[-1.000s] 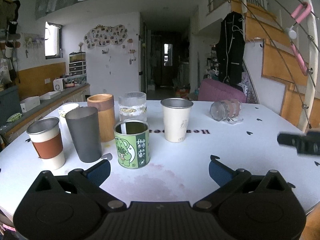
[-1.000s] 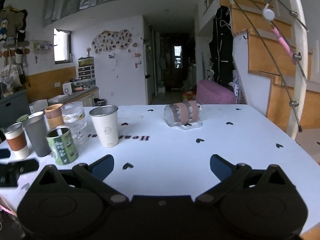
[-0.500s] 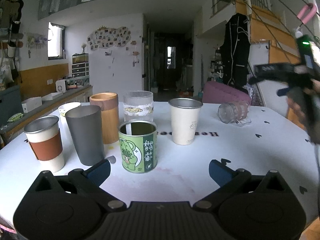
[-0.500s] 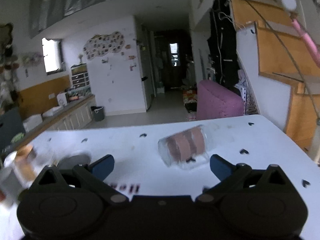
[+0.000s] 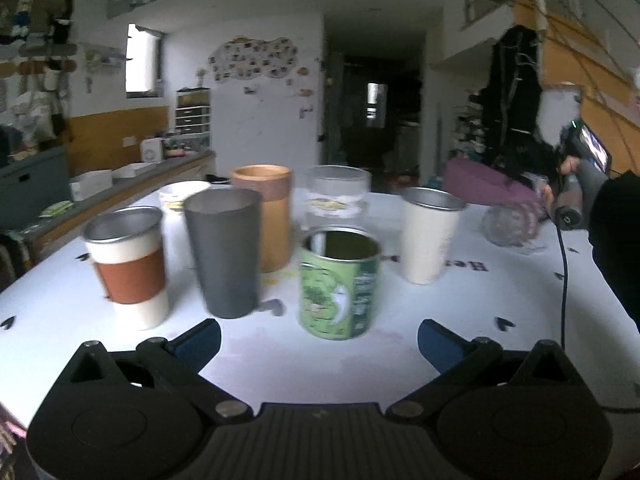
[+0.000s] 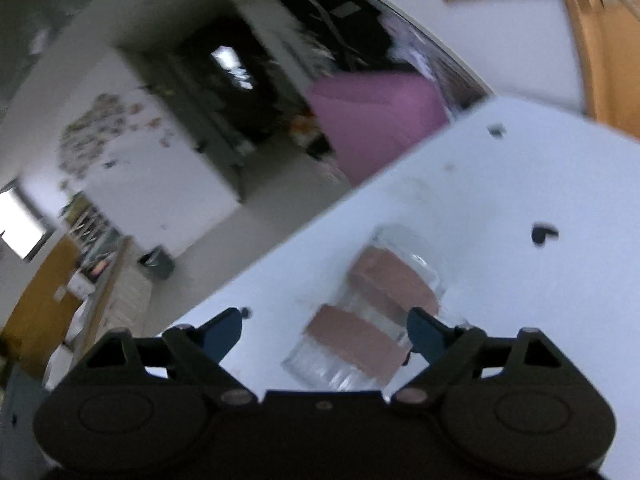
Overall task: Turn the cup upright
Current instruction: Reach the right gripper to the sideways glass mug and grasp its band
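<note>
Glass cup [image 6: 370, 316] lies on side on white table [image 6: 540, 300], far right of upright cups. Right gripper [image 6: 326, 330] tilted, fingers spread, cup partly between, unclamped. Left gripper [image 5: 318, 338] spread, empty. Risks: round glass rolls away, slips off pads.

In the left wrist view, upright cups stand in a cluster on the desk [image 5: 460, 332] across the left and centre of the frame. The sleeved cup [image 5: 129, 265] is leftmost, the tumbler [image 5: 225, 251] right of it, the tin can [image 5: 339, 283] right again, nearest the bottom. Behind them stand the wooden cup [image 5: 265, 216] and glass [image 5: 337, 196]; the steel-rimmed cup [image 5: 431, 235] is centre-right. The tipped glass cup [image 5: 511, 225] lies at right. In the right wrist view it lies on the desk [image 6: 540, 320], lower centre, between the right tool's [image 6: 326, 332] fingers.
</note>
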Motion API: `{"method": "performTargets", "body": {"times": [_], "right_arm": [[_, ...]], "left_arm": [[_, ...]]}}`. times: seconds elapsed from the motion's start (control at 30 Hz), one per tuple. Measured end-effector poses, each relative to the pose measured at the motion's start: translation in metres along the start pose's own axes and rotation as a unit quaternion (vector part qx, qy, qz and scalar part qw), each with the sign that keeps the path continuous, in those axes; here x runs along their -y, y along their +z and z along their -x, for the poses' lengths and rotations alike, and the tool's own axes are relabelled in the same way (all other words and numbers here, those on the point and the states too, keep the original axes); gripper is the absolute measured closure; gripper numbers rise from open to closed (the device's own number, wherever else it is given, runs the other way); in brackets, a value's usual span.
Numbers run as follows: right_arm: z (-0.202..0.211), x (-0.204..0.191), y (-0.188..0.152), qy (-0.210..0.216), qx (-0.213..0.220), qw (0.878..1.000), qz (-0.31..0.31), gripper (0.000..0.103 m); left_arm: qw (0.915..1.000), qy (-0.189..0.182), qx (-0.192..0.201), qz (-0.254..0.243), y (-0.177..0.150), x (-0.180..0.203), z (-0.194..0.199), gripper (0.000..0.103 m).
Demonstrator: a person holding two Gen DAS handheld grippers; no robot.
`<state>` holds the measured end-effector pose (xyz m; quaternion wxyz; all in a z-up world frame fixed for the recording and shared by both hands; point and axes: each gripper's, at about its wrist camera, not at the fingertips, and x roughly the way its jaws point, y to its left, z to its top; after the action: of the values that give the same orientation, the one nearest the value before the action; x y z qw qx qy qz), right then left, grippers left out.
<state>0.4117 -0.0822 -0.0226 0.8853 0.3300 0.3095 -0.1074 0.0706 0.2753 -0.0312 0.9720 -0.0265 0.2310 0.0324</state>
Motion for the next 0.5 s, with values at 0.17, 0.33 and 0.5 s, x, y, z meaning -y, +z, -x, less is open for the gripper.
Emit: {"method": "performTargets", "body": {"times": [0.17,0.33,0.5], "right_arm": [[-0.034,0.011,-0.008,-0.033,-0.020,0.998,-0.046,0.015],[-0.034,0.008,-0.016,-0.012,-0.017,1.000,-0.006,0.023],[-0.008,0.011,-0.032,0.027,-0.057,0.996,0.058,0.026]], "left_arm": [[0.9994,0.024,-0.013,0.021,0.001,-0.013,-0.001,0.000],[0.9992,0.024,-0.022,0.025,0.001,-0.016,-0.004,0.000],[0.9992,-0.001,-0.032,0.023,-0.002,-0.009,-0.006,0.000]]}}
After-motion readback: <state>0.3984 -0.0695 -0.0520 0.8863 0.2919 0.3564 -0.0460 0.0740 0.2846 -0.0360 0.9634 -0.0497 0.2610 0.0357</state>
